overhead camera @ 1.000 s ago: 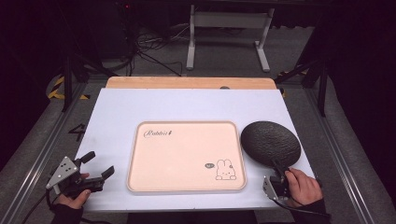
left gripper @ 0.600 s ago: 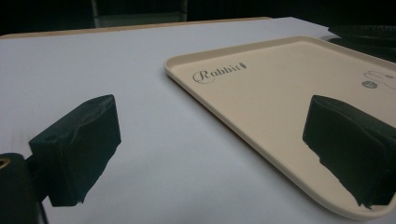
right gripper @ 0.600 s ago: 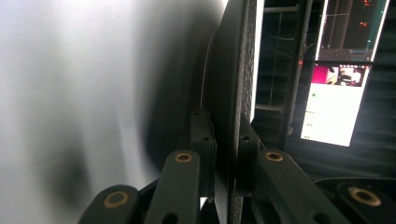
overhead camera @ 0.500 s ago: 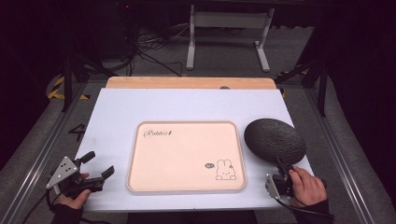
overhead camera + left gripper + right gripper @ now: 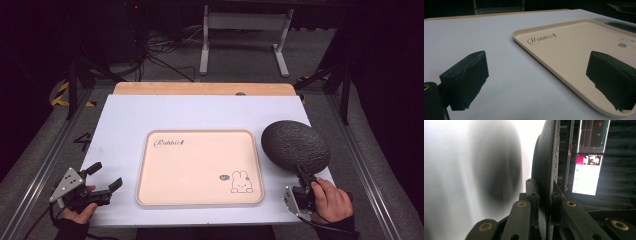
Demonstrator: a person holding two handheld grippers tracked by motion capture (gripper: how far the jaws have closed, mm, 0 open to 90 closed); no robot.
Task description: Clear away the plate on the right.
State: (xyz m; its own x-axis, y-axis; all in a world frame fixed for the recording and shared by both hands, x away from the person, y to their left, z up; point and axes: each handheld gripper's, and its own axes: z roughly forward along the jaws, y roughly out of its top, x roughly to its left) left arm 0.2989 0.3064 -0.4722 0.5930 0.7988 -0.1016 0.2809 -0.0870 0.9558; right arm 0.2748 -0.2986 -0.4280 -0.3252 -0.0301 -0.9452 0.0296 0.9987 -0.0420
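Right claw [image 5: 303,176] clamps rim of dark textured round plate [image 5: 295,145], lifted over surface's right edge; left claw [image 5: 104,177] wide open, empty, front-left corner.

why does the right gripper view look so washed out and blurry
Right gripper view: the white table is overexposed, and the dark plate gripped by the right tongs casts a soft, unfocused shadow. High view: the room behind is dark. Left gripper view: evenly lit, tray sharp.

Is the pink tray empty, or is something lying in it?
Empty. The tray shows bare printed surface; the dark plate is beside it, in the right gripper.
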